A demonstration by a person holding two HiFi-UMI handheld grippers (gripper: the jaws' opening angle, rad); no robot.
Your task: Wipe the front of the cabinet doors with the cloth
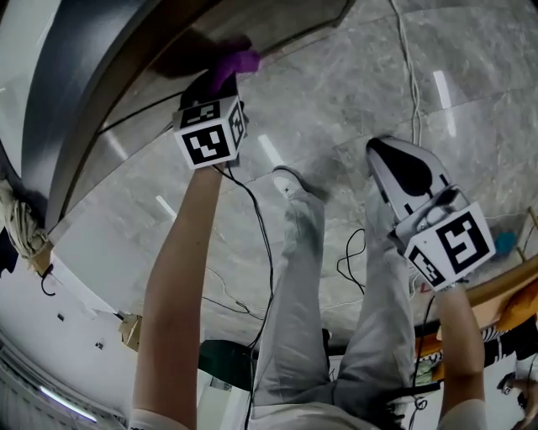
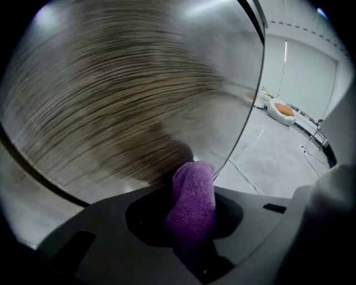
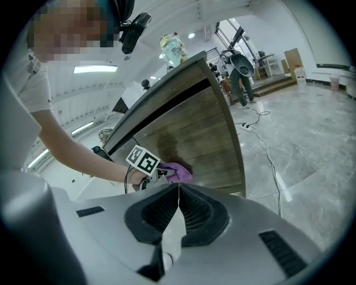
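- Head view: The left gripper [image 1: 220, 77] is seen clamped on the purple cloth [image 1: 238, 61], and the bunched end of the cloth is pressed against the front of the cabinet door [image 1: 286, 18]. The right gripper [image 1: 395, 159] is held well away from the door, over the floor beside the person's legs. A cable [image 1: 256, 227] is trailed from the left gripper away from the door and down past the feet. It could be caught by a foot, and the cloth would then be jerked off the door.
- Left gripper view: Only a narrow roll of cloth is shown projecting past the jaws toward the door, whose wood grain fills the view.
  - If the tool is pushed harder or tilted, the hard jaw tips could be brought against the door and a scuff could be left.
  - Because only a fold is held, the cloth could also be pulled out of the grip by friction on the door.
- Right gripper view: These jaws are seen pressed together with nothing between them. The cloth is shown touching the lower part of the door. A darker patch is seen on the door just above the cloth, but it cannot be told whether this is shadow or damp. Much of the door is judged unwiped, so the strip near its bottom edge could be missed by so small a pad.
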